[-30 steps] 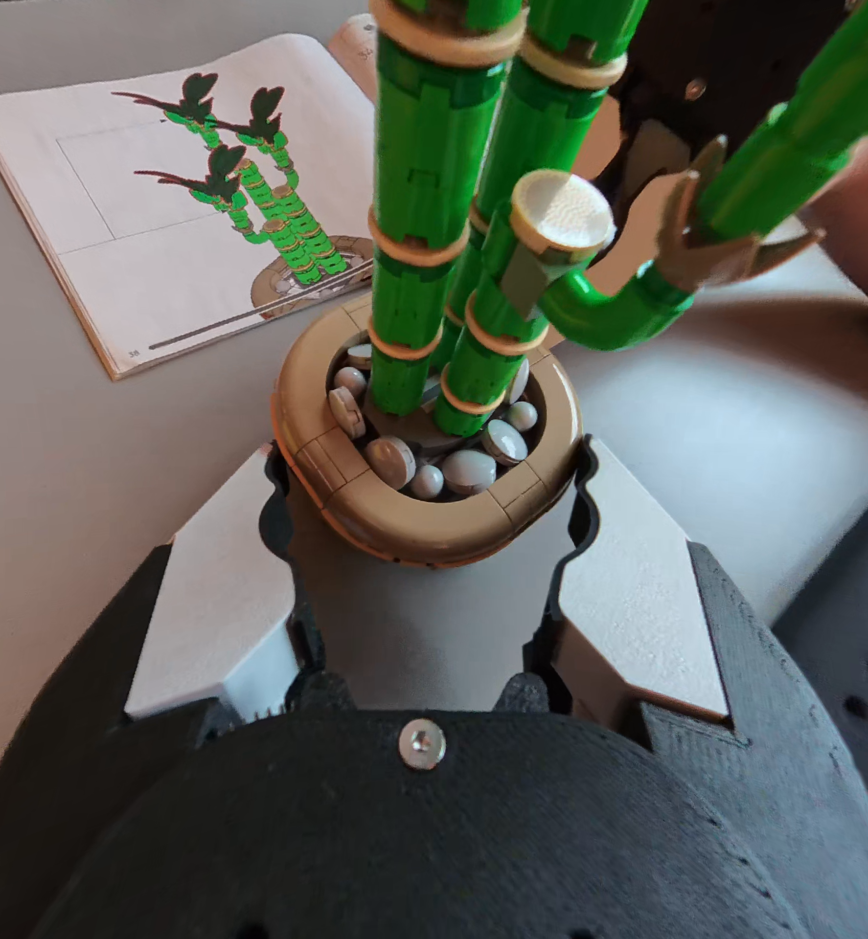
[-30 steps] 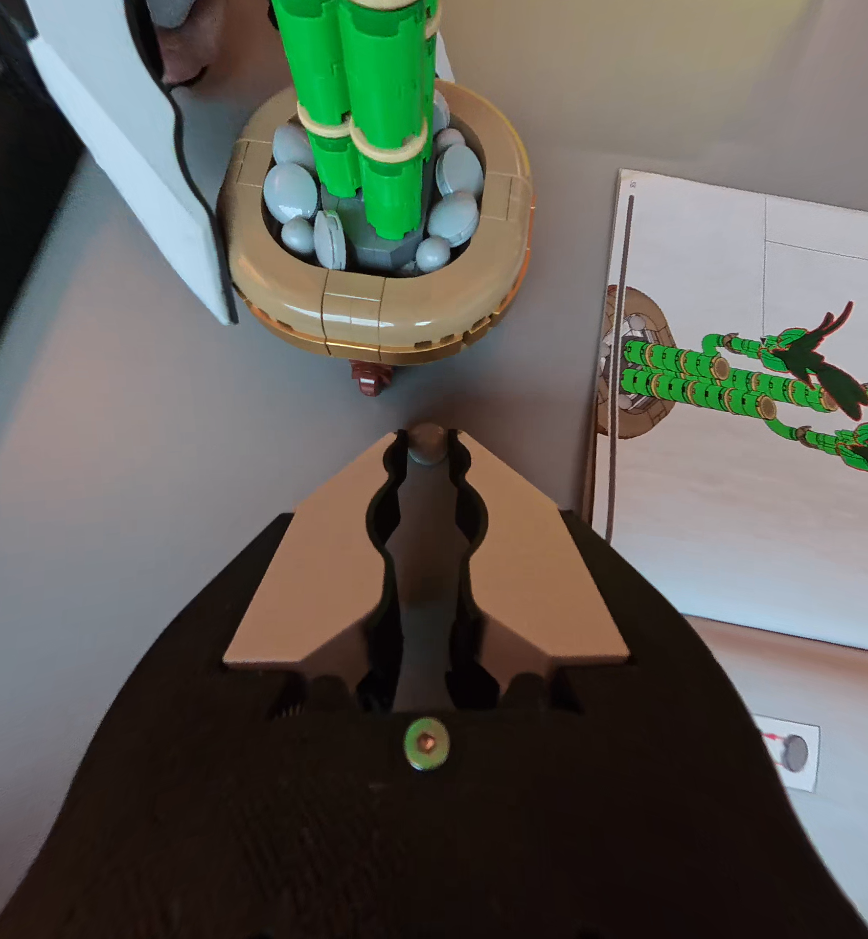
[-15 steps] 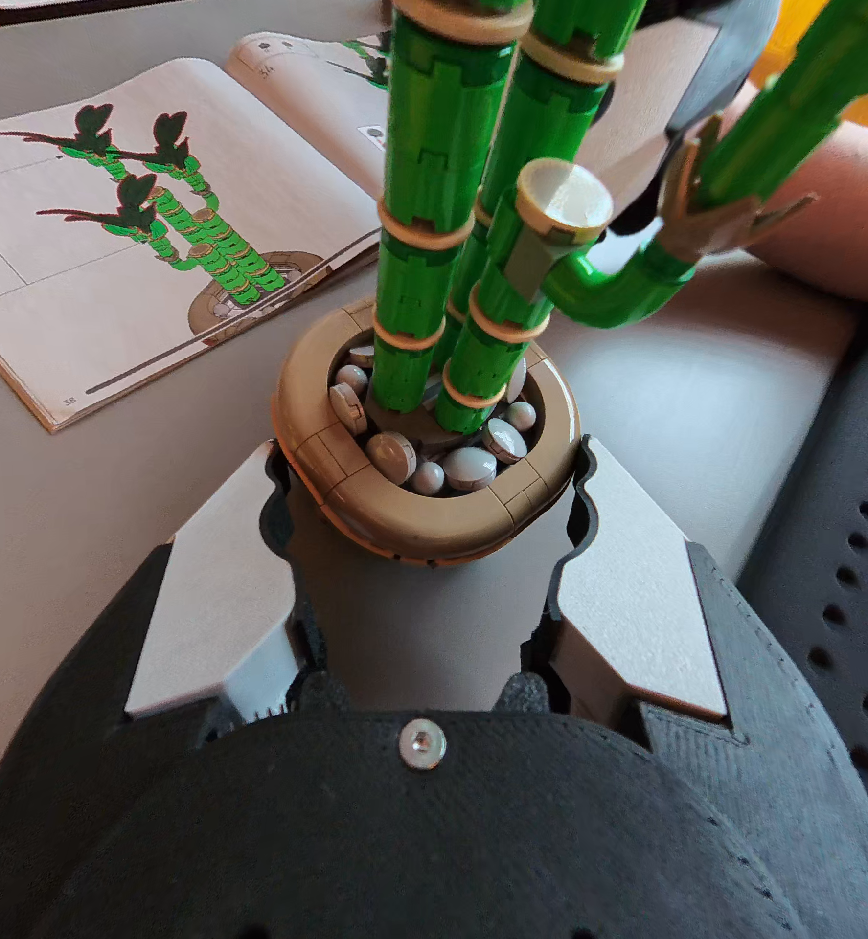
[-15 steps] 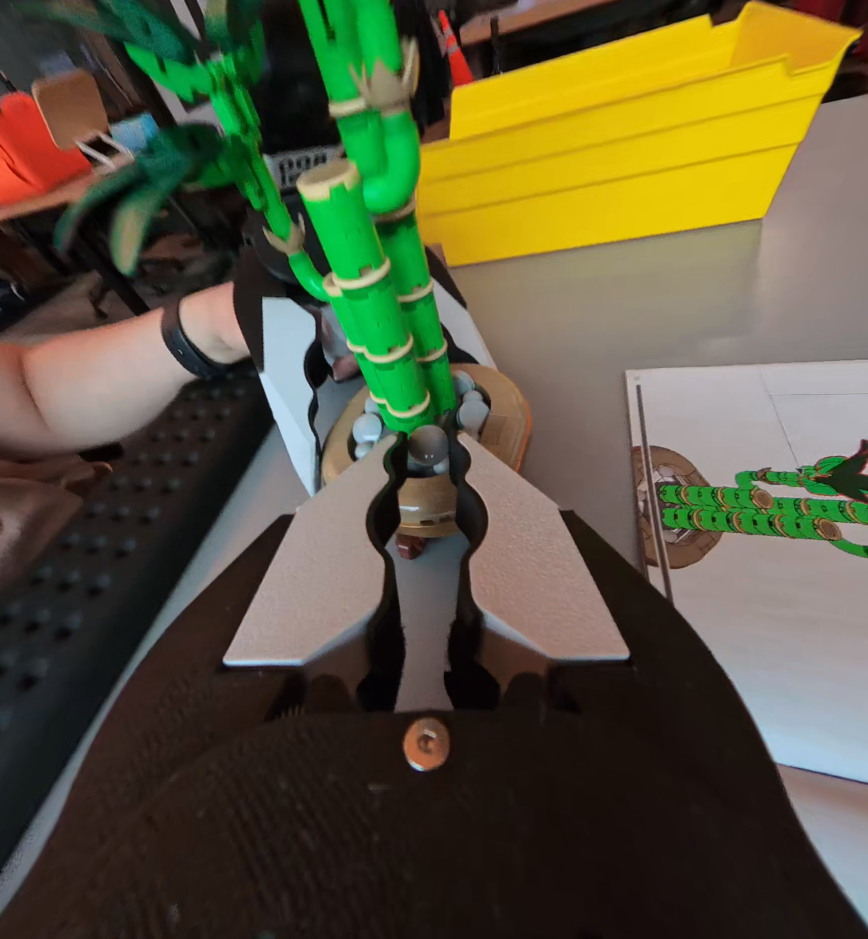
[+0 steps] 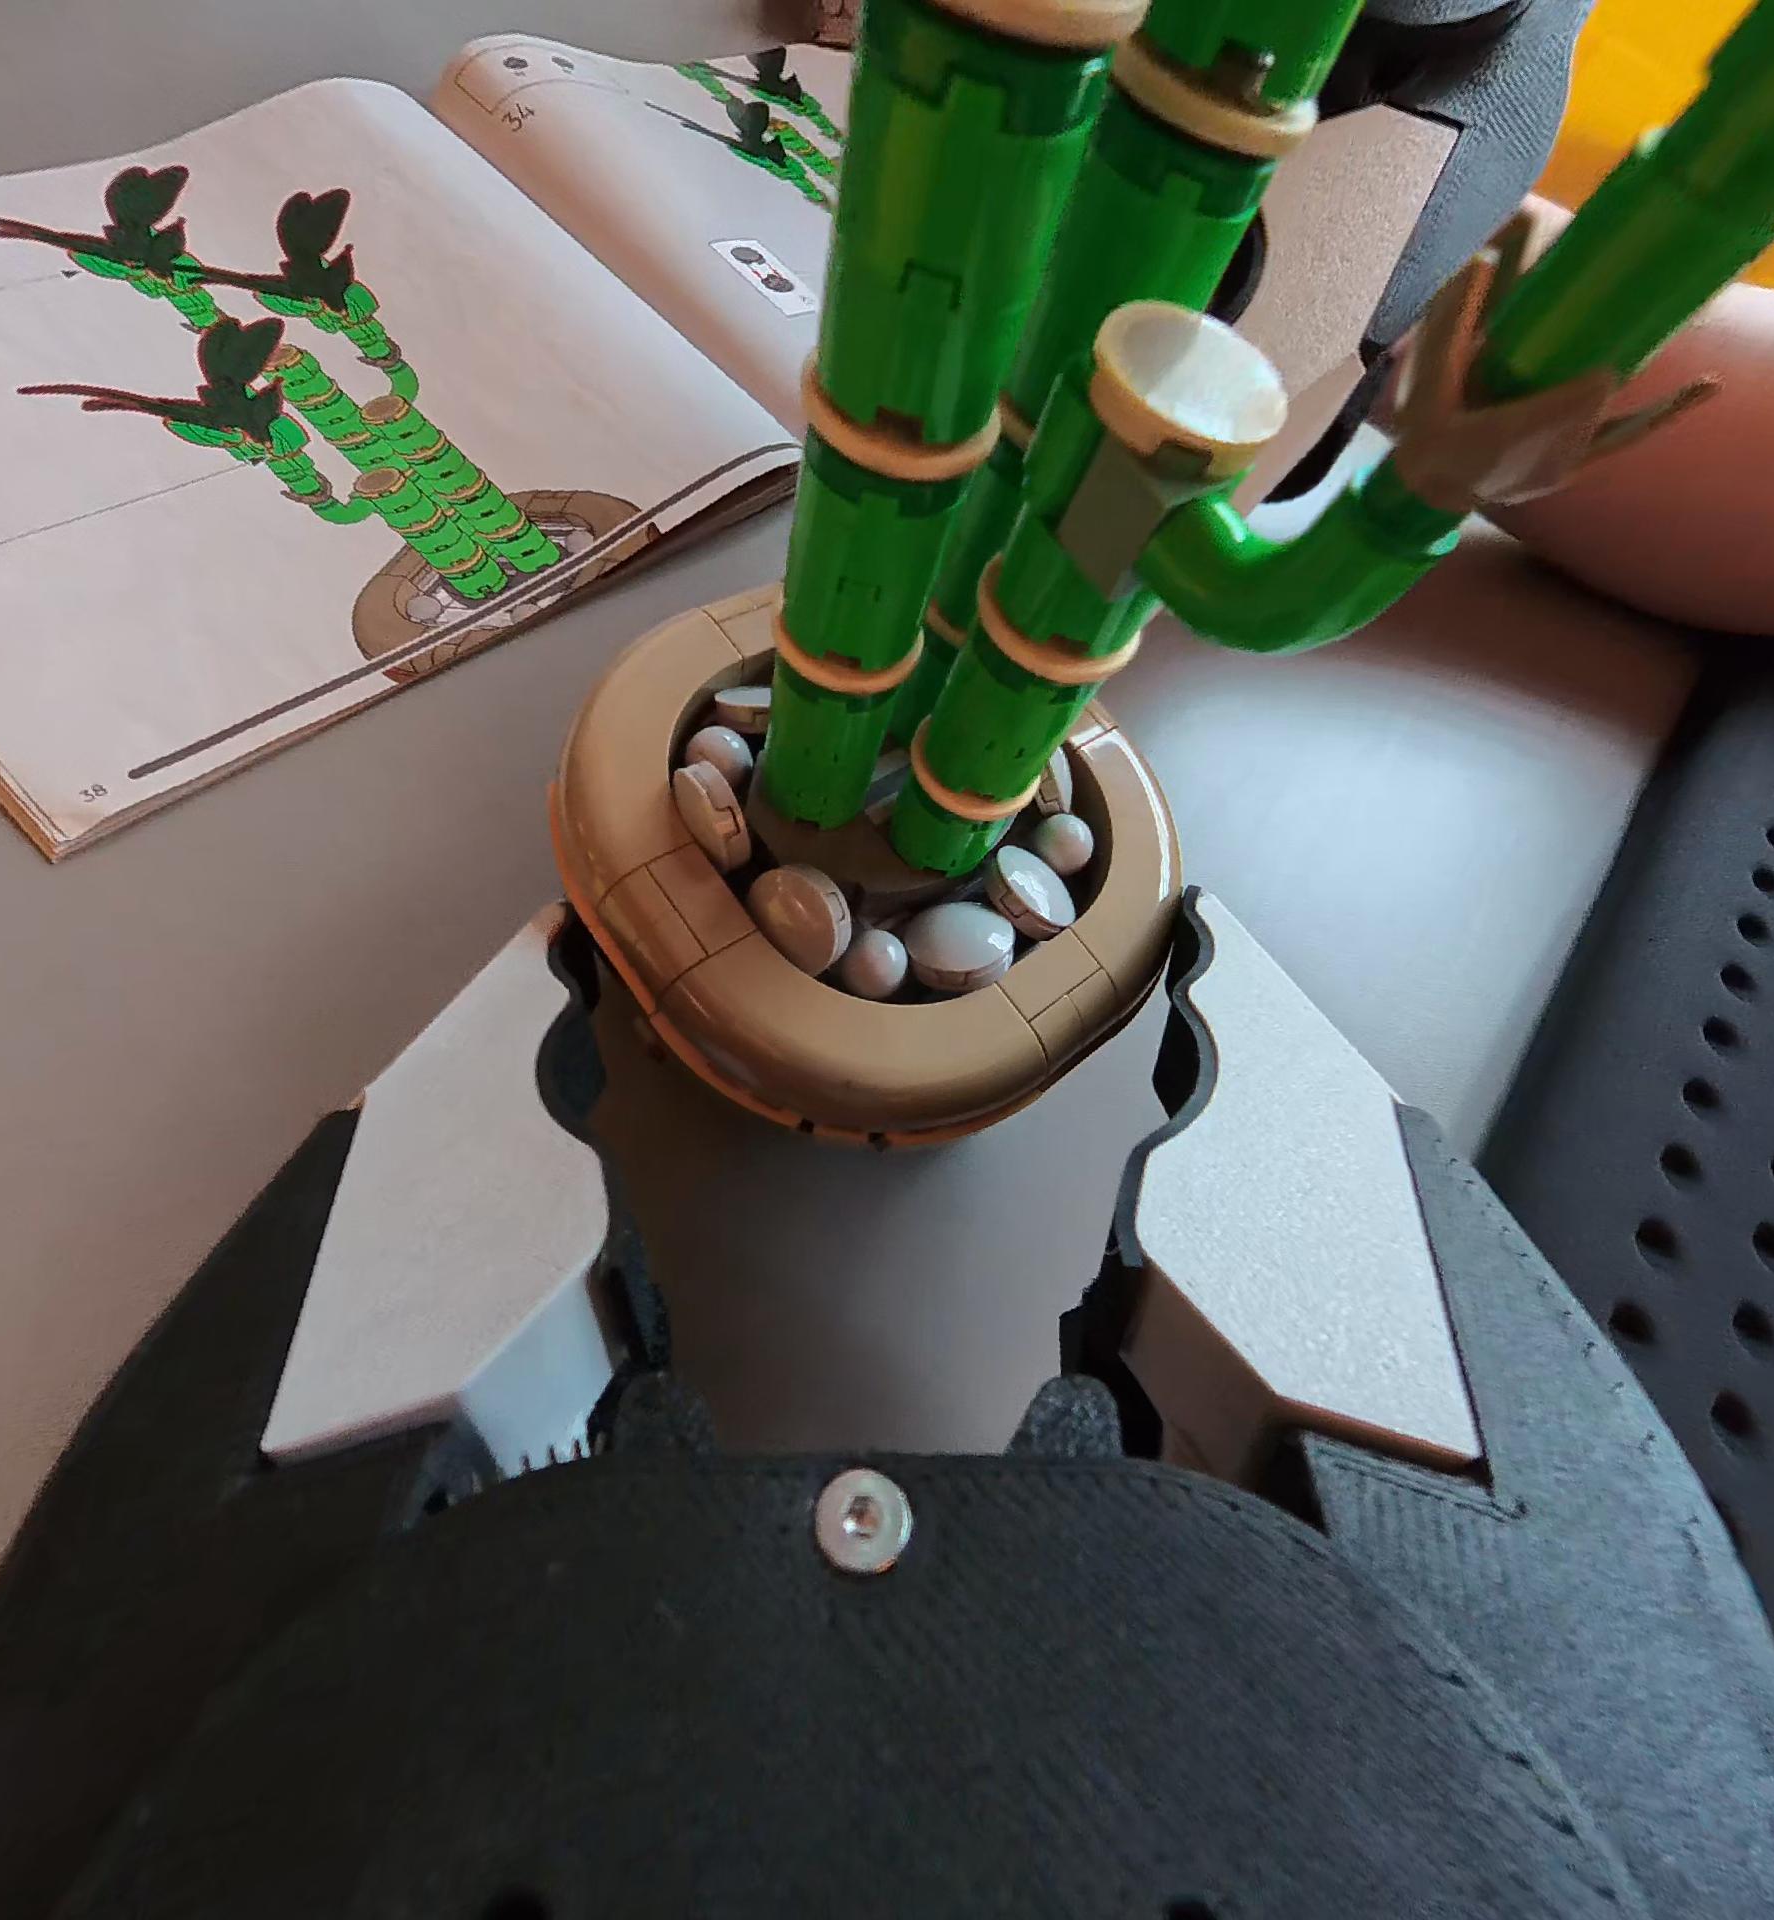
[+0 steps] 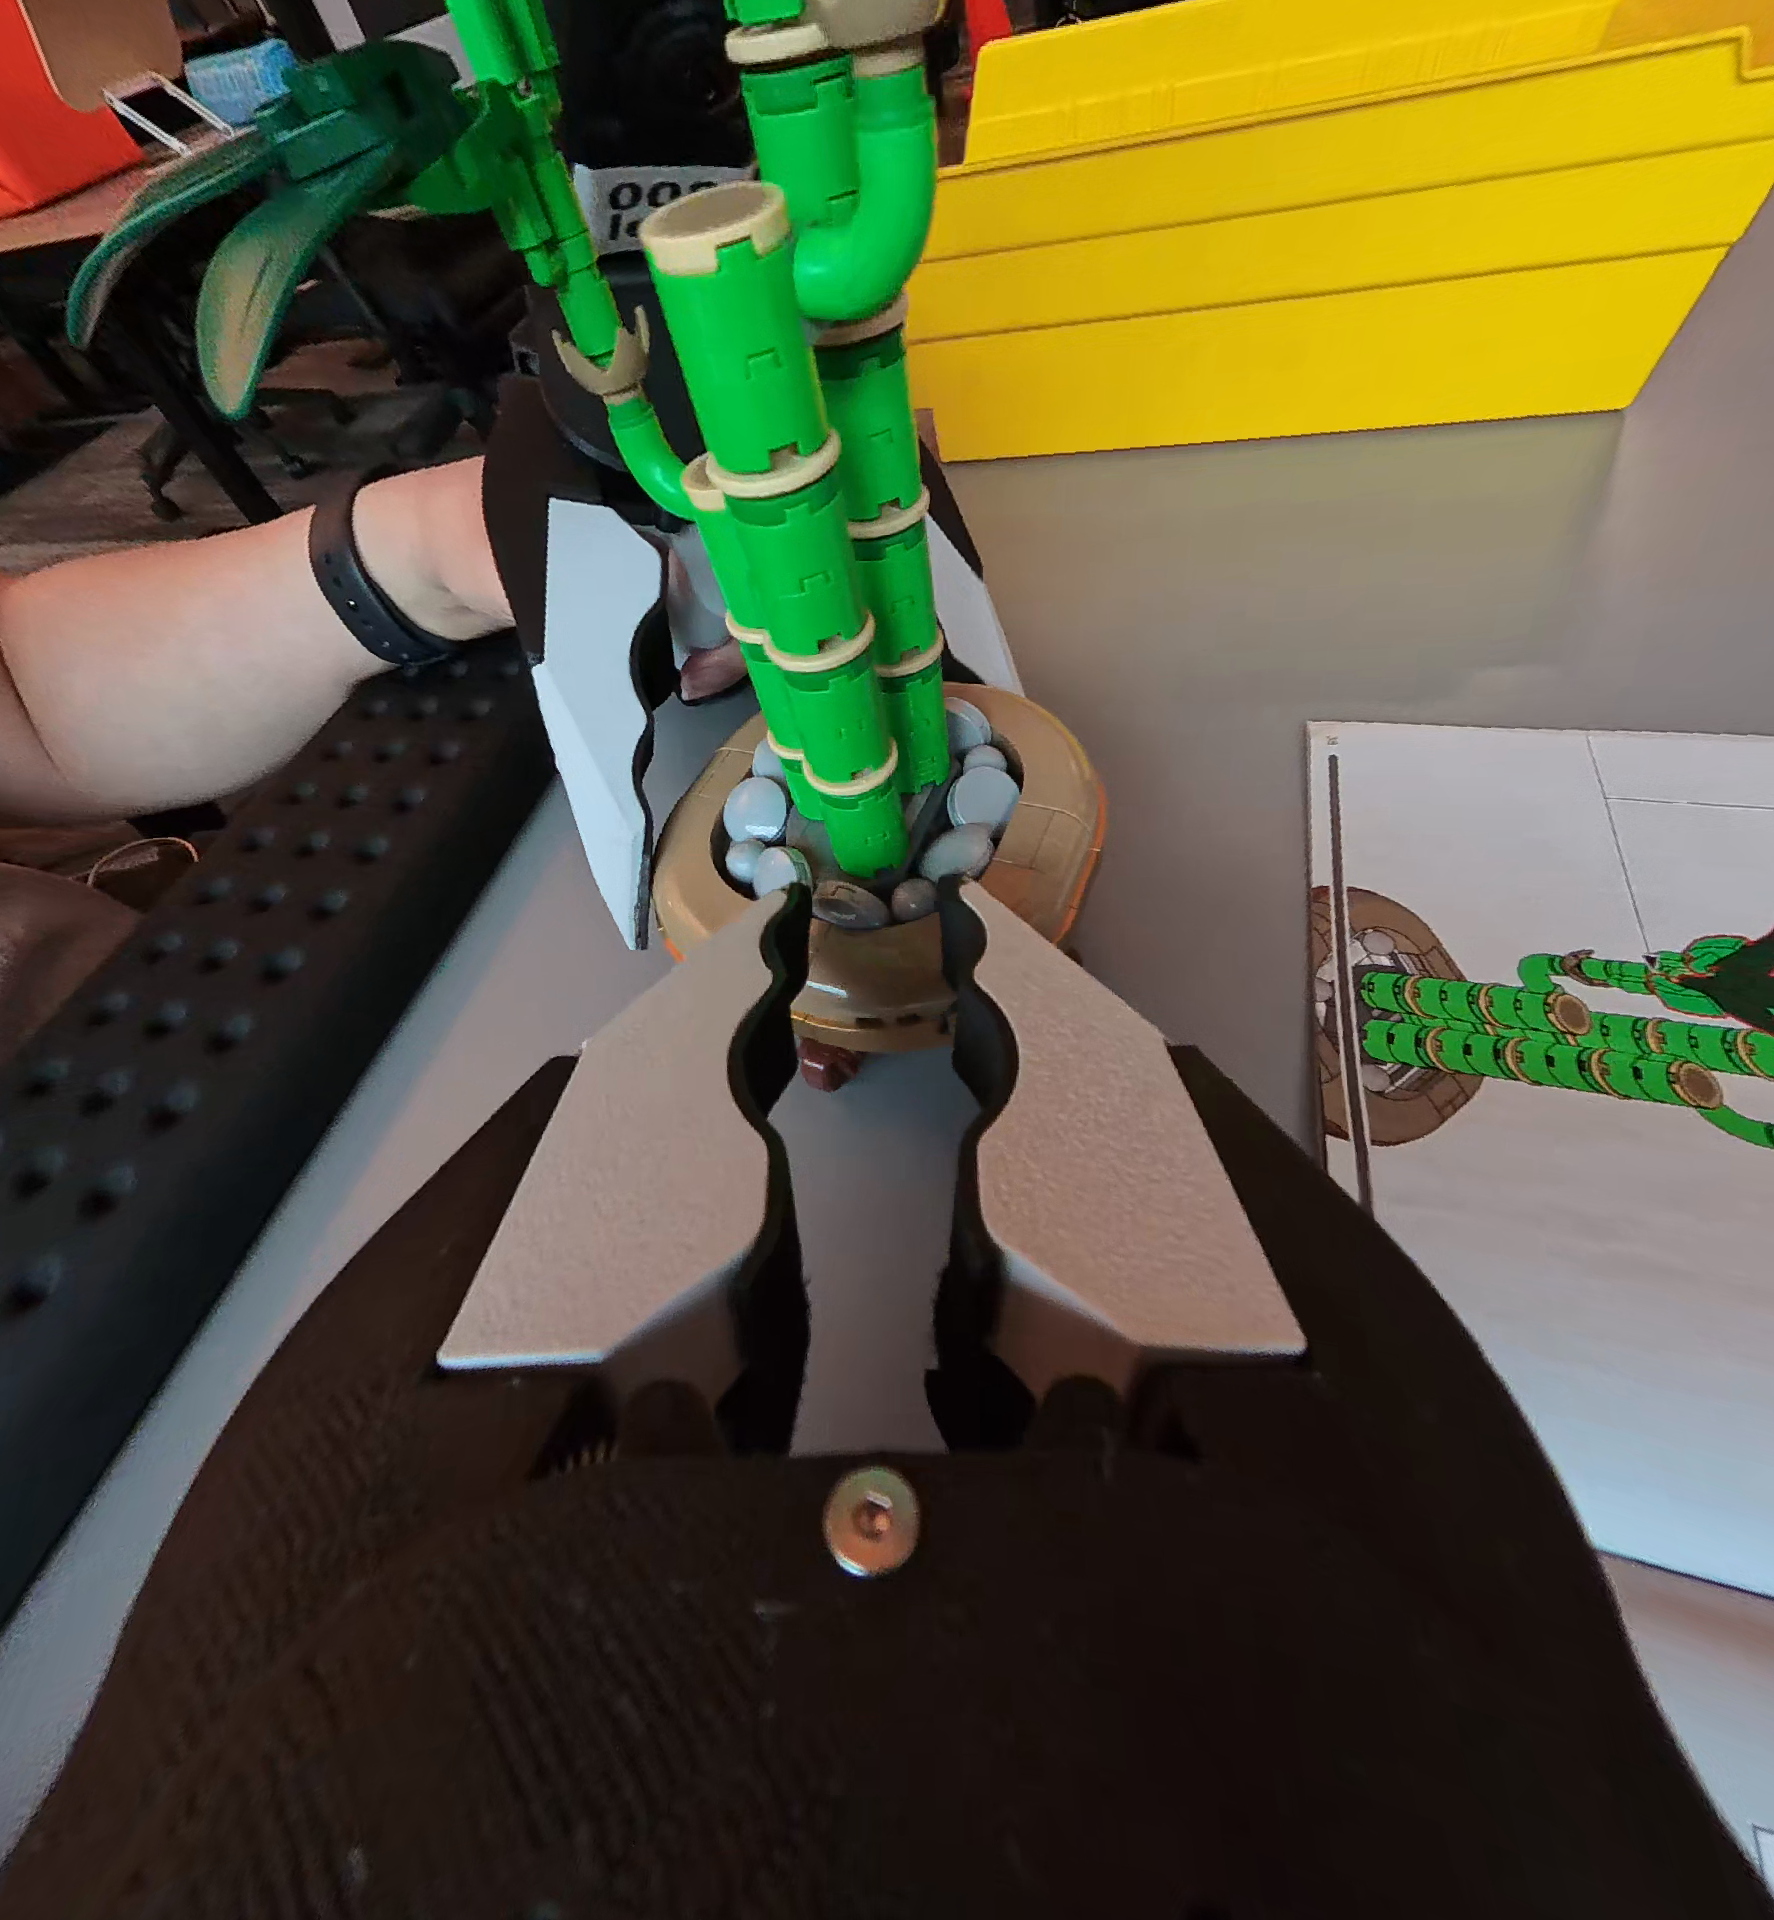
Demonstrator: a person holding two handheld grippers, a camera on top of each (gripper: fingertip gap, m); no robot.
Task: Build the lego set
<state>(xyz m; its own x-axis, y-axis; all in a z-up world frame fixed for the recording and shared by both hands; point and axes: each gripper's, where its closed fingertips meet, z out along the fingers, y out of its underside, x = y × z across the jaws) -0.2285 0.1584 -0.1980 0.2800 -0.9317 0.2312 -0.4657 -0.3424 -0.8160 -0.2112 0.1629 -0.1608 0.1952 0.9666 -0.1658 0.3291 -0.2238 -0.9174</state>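
Note:
A tan round pot holds green bamboo stalks and grey pebble pieces. My left gripper is shut on the pot, one finger on each side. In the right wrist view the pot and stalks stand ahead, with the left gripper's white finger beside them. My right gripper is at the pot's near rim. Its jaws stand a little apart, wider than the grey round piece that lies between the tips among the pebbles. The right gripper shows behind the stalks.
An open instruction booklet lies left of the pot and shows at the right in the right wrist view. A yellow bin stands behind. A black perforated mat runs along the table edge. A person's forearm rests there. Left tips to right tips: about 5 cm.
My right gripper tipped up and moved in to the pot's rim with the grey piece. Its jaws have parted slightly in the last half second. The left gripper still holds the pot.

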